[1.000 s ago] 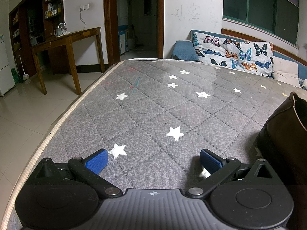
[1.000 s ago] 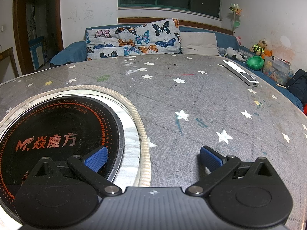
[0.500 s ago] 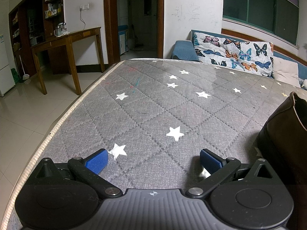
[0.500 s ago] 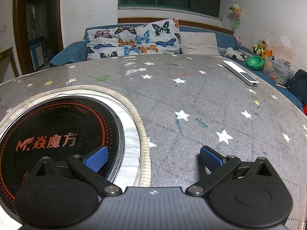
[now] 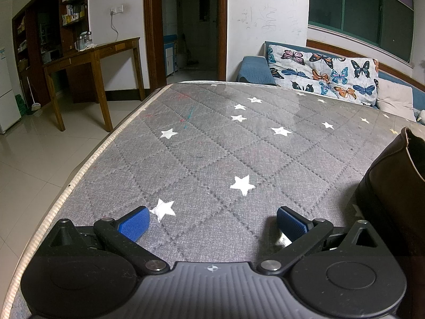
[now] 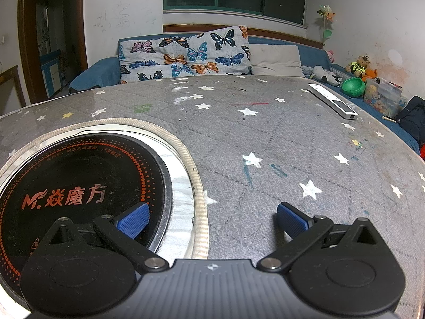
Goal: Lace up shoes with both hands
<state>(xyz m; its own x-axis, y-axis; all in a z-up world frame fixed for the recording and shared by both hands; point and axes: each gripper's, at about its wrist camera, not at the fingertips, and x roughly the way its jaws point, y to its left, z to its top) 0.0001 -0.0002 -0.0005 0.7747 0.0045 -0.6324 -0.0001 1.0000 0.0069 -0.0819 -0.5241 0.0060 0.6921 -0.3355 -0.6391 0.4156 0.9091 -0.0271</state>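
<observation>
Two fisheye views look forward from hand-held grippers over a grey quilted worktop (image 5: 212,143) printed with white stars.

In the left wrist view, the left gripper (image 5: 212,222) fills the bottom of the frame, resting low over the worktop. Its jaws stand wide apart and hold nothing; only grey cloth lies between the two blue pads (image 5: 134,223). At the right edge of the frame stands a dark brown shoe (image 5: 393,186), cut off by the frame so that only its tall rounded back and open collar show. It sits just beside the gripper's right jaw; whether they touch cannot be told. No lace or eyelet is visible in this view.

In the right wrist view, the right gripper (image 6: 212,219) also fills the bottom of the frame, jaws wide apart and empty. At lower left, a round black induction cooktop (image 6: 79,180) with orange lettering is set into the worktop, and the left jaw hangs over its rim. A white remote control (image 6: 332,101) lies at upper right. The shoe is not in this view.

As a judgement: the lacing appears not to have begun. Neither gripper holds a lace, and the right one points away from the shoe. Everything seems left to do: turn both grippers to the shoe, find the lace ends, and thread them.
</observation>
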